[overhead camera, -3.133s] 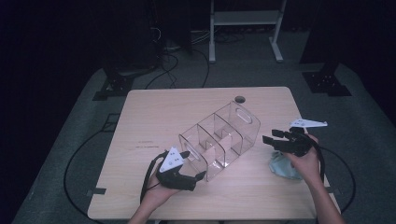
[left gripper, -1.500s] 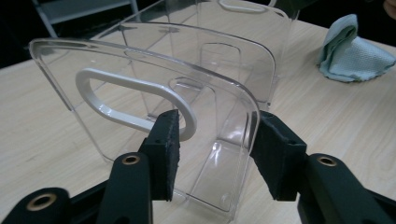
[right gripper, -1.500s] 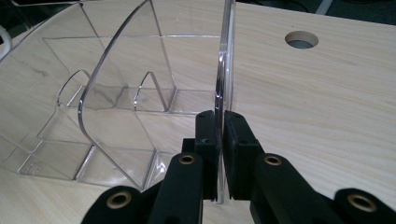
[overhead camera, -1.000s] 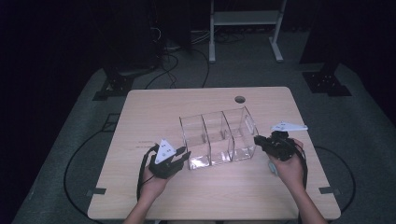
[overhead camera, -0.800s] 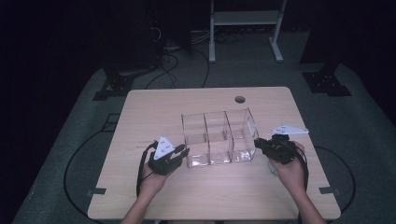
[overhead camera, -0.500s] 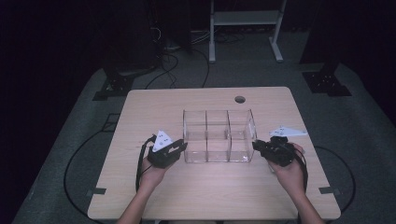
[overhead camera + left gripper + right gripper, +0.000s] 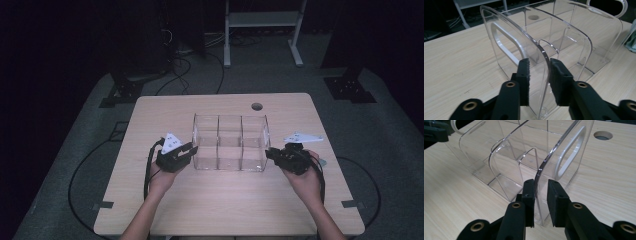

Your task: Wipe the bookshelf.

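A clear plastic organizer box (image 7: 230,142) with three compartments sits in the middle of the wooden surface (image 7: 225,205). It is empty, and each end wall has a handle hole cut in it.

The left gripper (image 7: 186,150) pinches the box's left end wall; in the left gripper view its jaws press on that thin wall (image 7: 544,72) from both sides. The right gripper (image 7: 270,153) is at the right end wall. Its jaws have just been opening, with the wall (image 7: 541,195) between them, and a gap shows beside the wall, so they no longer squeeze it.

The box looks stiff, light and very smooth. It could slip out of a weak pinch, and hard plastic like this may crack if it is squeezed too hard or dropped. The end walls are good places to hold, low near the edge or by the handle holes, one on each side so it stays level.

Not much stands in the way. A round cable hole (image 7: 257,106) lies in the surface behind the box. A bit of pale green cloth (image 7: 631,42) lies past the far end, seen in the left gripper view.
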`<state>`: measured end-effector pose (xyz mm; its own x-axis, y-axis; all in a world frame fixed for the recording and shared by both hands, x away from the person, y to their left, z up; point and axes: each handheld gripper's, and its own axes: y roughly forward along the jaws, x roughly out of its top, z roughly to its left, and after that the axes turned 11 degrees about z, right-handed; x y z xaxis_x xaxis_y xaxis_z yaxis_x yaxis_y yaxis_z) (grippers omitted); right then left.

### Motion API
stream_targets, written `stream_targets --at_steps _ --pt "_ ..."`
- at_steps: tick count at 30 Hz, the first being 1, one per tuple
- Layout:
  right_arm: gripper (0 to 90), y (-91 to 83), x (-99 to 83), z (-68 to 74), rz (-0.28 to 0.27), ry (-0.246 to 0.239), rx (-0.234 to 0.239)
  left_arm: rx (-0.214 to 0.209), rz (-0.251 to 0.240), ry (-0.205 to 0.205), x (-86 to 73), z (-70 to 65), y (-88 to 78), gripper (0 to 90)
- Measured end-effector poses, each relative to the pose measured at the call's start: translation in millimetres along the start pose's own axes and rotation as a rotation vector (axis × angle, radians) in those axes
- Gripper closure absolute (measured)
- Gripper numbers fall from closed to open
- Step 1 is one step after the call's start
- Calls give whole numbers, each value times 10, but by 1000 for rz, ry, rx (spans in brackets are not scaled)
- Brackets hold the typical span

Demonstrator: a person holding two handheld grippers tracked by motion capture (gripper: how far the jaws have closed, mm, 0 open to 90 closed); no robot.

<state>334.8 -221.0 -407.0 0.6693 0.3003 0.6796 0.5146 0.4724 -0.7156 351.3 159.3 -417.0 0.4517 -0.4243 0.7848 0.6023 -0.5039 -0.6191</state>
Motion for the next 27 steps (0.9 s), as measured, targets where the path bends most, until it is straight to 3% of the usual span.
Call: stream_targets --at_steps 9,12,27 --pt "577 -27 -70 -86 4 12 95 -28 -10 0 -22 4 -54 566" --pt "538 -34 -106 -119 -12 20 110 -36 -8 -9 -40 10 -53 528" --pt "423 -18 -318 -329 14 76 146 -46 12 -22 -129 15 -97 382"
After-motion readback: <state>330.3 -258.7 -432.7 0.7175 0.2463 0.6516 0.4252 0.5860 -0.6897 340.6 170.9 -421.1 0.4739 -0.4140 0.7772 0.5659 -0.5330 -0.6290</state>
